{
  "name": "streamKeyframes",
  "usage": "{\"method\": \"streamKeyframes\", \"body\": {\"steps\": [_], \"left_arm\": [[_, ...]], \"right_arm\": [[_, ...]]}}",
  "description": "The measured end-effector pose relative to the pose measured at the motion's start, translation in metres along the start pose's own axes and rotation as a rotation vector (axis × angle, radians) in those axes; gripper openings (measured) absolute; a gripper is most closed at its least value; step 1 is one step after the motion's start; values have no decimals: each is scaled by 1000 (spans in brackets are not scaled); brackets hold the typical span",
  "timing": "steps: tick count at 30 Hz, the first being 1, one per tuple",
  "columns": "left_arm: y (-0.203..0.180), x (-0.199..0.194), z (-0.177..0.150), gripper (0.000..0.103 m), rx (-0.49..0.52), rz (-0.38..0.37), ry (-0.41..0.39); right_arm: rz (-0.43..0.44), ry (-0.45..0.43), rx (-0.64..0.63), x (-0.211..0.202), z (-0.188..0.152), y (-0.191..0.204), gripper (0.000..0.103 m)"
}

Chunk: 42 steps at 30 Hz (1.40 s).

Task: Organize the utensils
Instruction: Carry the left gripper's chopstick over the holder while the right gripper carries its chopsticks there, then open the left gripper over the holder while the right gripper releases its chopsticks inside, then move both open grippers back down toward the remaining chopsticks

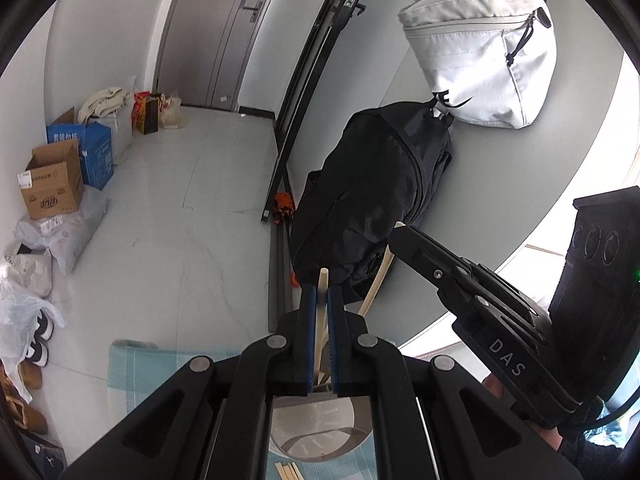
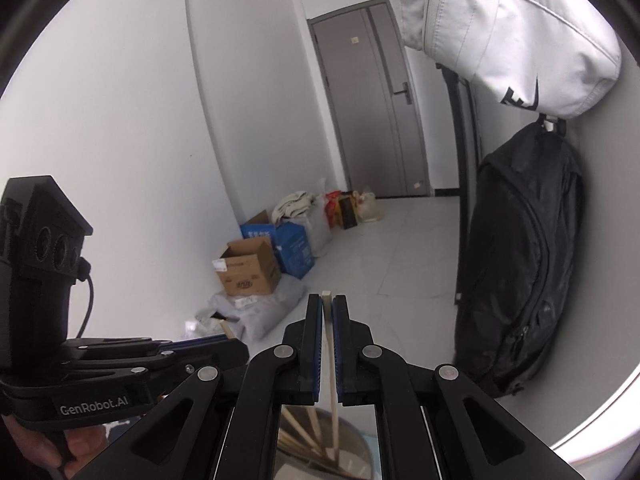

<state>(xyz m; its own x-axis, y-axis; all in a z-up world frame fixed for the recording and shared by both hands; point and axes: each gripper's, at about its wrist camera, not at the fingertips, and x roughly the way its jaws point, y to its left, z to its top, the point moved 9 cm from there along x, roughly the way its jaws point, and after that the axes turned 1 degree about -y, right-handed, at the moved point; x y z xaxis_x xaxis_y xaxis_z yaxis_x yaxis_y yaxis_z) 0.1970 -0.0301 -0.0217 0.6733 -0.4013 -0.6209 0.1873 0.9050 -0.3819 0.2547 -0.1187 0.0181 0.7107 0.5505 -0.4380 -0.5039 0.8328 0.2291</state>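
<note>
Both tools clamped, each on one wooden chopstick, above the round metal holder.
Left tool (image 1: 320, 300) pinches a chopstick (image 1: 323, 280); right tool (image 2: 327, 312) pinches another (image 2: 327, 300). Holder (image 1: 320, 432) sits bottom centre, sticks already inside. Judgement: keep each stick steep, lower the tip inside the rim, then release.

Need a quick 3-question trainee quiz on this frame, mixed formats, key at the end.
1. True or false: the left gripper is shut on a chopstick.
2. What does the right gripper hold? A) spoon B) chopstick C) nothing
3. Fill in: a white bag hangs above a ____ backpack.

Key: 1 true; 2 B; 3 black.
</note>
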Motion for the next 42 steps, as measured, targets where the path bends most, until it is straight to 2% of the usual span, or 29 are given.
{"method": "streamKeyframes", "body": {"steps": [7, 8, 9, 10, 11, 15, 18, 23, 25, 29, 33, 40, 42], "left_arm": [[7, -4, -9, 2, -68, -18, 64], [8, -4, -11, 9, -80, -14, 82], [10, -5, -11, 21, -91, -7, 98], [11, -7, -11, 28, -101, -6, 101], [11, -13, -10, 38, -112, -14, 83], [10, -31, -3, 51, -109, 10, 17], [10, -40, -3, 52, -110, 34, -9], [9, -53, -8, 52, -105, 78, -29], [5, -59, -12, 53, -81, 102, -38], [-1, -73, -19, 54, -42, 137, -54], [-4, -88, -24, 67, -36, 155, -85], [-9, -107, -32, 68, -9, 188, -119], [-9, -109, -35, 75, 1, 210, -127]], "right_arm": [[67, 62, 69, -1, -16, 4, 11], [71, 66, 81, -3, -18, 4, 12], [77, 68, 97, -6, -19, 2, 20], [88, 66, 114, -10, -20, 2, 31], [99, 62, 129, -15, -21, 1, 34], [96, 48, 162, -37, -24, -2, 44], [69, 26, 185, -56, -26, -5, 56], [43, 1, 207, -83, -27, -6, 60], [39, -16, 203, -93, -27, -2, 68], [35, -30, 188, -109, -28, 6, 74], [38, -47, 178, -124, -29, 16, 79], [46, -58, 148, -144, -36, 36, 85], [47, -61, 138, -149, -40, 41, 87]]}}
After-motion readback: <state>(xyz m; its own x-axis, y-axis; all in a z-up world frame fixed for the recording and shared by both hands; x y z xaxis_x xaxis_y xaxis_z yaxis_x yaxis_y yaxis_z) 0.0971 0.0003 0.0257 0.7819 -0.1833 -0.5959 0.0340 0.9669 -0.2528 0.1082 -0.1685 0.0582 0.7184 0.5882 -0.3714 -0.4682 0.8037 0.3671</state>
